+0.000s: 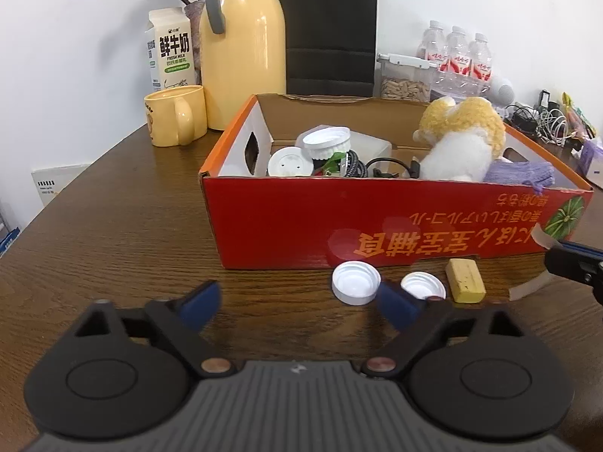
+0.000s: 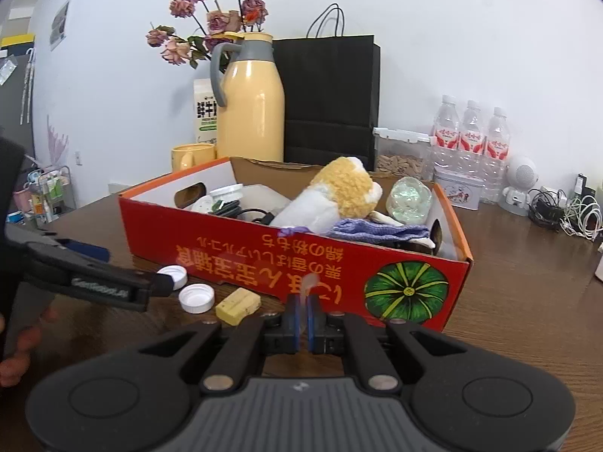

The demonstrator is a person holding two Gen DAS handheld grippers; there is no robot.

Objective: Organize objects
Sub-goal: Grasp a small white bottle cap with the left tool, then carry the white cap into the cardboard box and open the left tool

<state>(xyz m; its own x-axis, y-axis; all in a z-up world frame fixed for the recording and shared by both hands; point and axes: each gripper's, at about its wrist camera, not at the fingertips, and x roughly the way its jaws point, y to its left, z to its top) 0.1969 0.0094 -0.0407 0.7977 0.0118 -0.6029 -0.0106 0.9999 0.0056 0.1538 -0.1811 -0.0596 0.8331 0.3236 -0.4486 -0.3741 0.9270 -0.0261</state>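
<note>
- The left hand-held gripper (image 1: 297, 303) hovers with jaws wide and empty over the dark wooden worktop (image 1: 124, 226).
- Just ahead, right of its centre line, lie two white plastic bottle caps (image 1: 355, 282), touching nothing, before the red cardboard box (image 1: 377, 218).
- The right hand-held gripper (image 2: 301, 307) pinches a thin translucent strip (image 2: 308, 282); the left is nearer the caps.

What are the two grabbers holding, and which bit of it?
The right gripper is shut on a thin pale strip, pinched near one end. What the strip is cannot be told. The left gripper is open and holds nothing.
</note>
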